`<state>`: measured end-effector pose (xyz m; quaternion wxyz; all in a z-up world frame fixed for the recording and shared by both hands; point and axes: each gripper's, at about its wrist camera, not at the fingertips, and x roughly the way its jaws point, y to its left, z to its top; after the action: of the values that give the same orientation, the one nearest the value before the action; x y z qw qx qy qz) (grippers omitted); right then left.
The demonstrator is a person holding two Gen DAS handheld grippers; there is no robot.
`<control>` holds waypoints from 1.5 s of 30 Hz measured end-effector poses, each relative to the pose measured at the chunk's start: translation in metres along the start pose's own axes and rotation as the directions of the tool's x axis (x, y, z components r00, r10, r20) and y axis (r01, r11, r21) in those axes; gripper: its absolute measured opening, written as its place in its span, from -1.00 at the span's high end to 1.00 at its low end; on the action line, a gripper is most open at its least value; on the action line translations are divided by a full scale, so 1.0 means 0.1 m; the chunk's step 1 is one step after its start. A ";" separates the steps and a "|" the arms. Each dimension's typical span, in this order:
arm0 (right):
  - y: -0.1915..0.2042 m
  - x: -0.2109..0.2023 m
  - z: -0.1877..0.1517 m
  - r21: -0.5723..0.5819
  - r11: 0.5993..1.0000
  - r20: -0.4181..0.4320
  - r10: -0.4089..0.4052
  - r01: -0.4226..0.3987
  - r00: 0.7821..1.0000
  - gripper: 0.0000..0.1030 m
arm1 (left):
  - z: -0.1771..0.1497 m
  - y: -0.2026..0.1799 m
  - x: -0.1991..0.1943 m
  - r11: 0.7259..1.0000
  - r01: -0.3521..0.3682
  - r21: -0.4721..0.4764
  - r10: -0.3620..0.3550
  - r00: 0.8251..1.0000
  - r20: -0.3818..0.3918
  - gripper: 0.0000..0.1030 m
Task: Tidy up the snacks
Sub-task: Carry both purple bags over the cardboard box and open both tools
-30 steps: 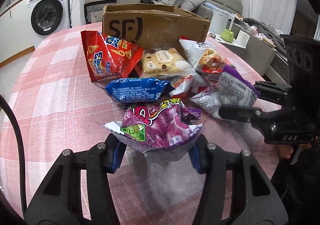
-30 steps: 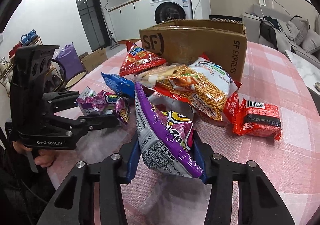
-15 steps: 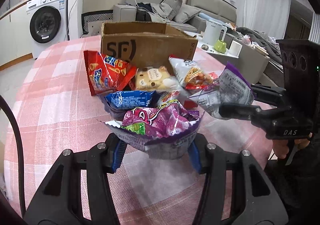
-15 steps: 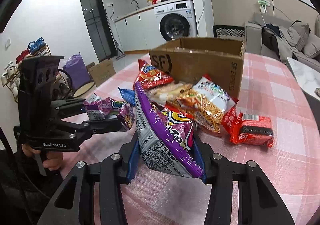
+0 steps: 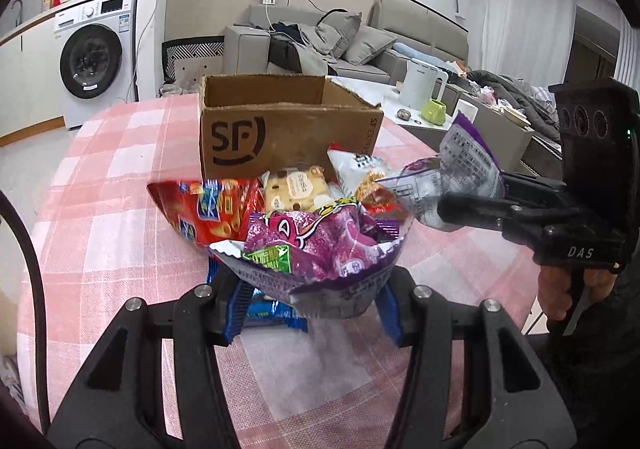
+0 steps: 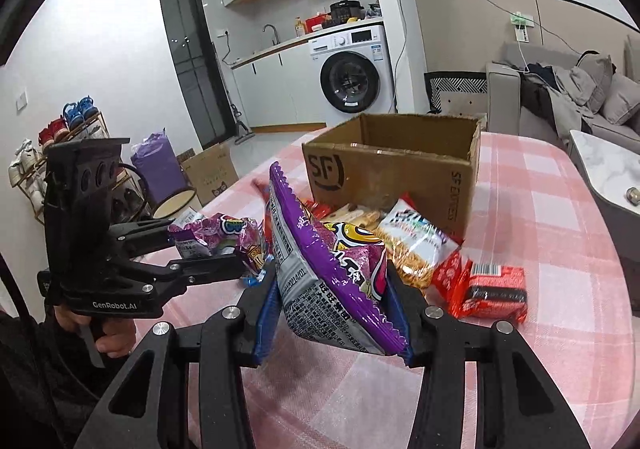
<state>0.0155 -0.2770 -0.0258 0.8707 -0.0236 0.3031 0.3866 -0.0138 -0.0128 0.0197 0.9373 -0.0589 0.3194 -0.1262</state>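
Pink checked cloth covered the table (image 5: pixel 120 185), with an open cardboard box (image 5: pixel 280 137) behind loose snack packets. Left hand-held gripper (image 5: pixel 308 289) clamped a crumpled purple packet (image 5: pixel 320 245); right hand-held gripper (image 6: pixel 332 313) clamped a flat purple bag (image 6: pixel 320 269), both above the table.

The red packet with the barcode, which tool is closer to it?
Right. The right tool hovers just beside the red packet; the left tool is on the pile's far side.
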 end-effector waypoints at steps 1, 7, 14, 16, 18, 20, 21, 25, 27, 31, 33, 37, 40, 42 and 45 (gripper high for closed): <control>-0.01 0.00 0.01 0.000 1.000 0.002 -0.003 0.003 1.000 0.07 | 0.02 0.00 -0.02 1.000 -0.004 0.001 0.004 1.000 0.006 0.03; -0.07 -0.04 0.10 0.012 1.000 0.018 -0.019 0.019 1.000 0.07 | 0.19 0.00 -0.05 1.000 -0.027 -0.002 0.027 0.999 0.035 0.03; -0.18 -0.02 0.27 0.041 0.998 0.031 -0.039 0.038 0.999 0.07 | 0.40 0.04 -0.03 0.998 -0.055 -0.013 0.056 0.997 0.058 0.03; -0.21 0.00 0.31 0.041 0.998 0.035 -0.045 0.044 0.998 0.07 | 0.48 0.05 0.00 0.998 -0.063 -0.016 0.064 0.996 0.062 0.03; -0.23 0.01 0.38 0.046 0.998 0.040 -0.052 0.050 0.998 0.07 | 0.54 0.05 0.00 0.997 -0.073 -0.015 0.074 0.995 0.071 0.03; -0.26 0.03 0.46 0.054 0.997 0.044 -0.053 0.051 0.998 0.07 | 0.61 0.07 0.02 0.997 -0.077 -0.014 0.078 0.994 0.078 0.03; -0.27 0.04 0.49 0.058 0.997 0.045 -0.054 0.052 0.998 0.07 | 0.65 0.07 0.03 0.997 -0.080 -0.016 0.081 0.993 0.081 0.03; -0.32 0.08 0.64 0.068 0.996 0.049 -0.060 0.057 0.997 0.07 | 0.79 0.08 0.11 0.995 -0.094 -0.013 0.095 0.991 0.091 0.03; -0.33 0.12 0.71 0.065 0.996 0.047 -0.068 0.065 0.997 0.07 | 0.85 0.10 0.13 0.995 -0.097 -0.017 0.098 0.991 0.093 0.03; -0.35 0.21 0.83 0.068 0.996 0.039 -0.067 0.065 0.997 0.07 | 1.00 0.15 0.23 0.994 -0.110 -0.025 0.112 0.989 0.098 0.03; -0.34 0.27 0.86 0.066 0.996 0.036 -0.068 0.066 0.997 0.07 | 1.07 0.17 0.27 0.993 -0.111 -0.031 0.114 0.989 0.098 0.03; -0.37 0.35 0.95 0.073 0.995 0.031 -0.067 0.065 0.997 0.07 | 1.18 0.23 0.41 0.993 -0.115 -0.031 0.118 0.988 0.098 0.03; -0.40 0.41 1.02 0.082 0.994 0.031 -0.069 0.066 0.997 0.07 | 1.26 0.27 0.53 0.992 -0.117 -0.037 0.119 0.989 0.088 0.03; -0.42 0.44 1.06 0.088 0.994 0.032 -0.069 0.066 0.997 0.07 | 1.31 0.30 0.61 0.993 -0.115 -0.040 0.118 0.990 0.081 0.03; -0.48 0.51 1.11 0.101 0.993 0.027 -0.060 0.057 0.998 0.07 | 1.36 0.35 0.73 0.992 -0.119 -0.048 0.122 0.990 0.071 0.03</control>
<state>0.1312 -0.2463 0.0282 0.8862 0.0173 0.3081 0.3456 0.1328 0.0045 0.0780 0.9529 -0.0644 0.2904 -0.0599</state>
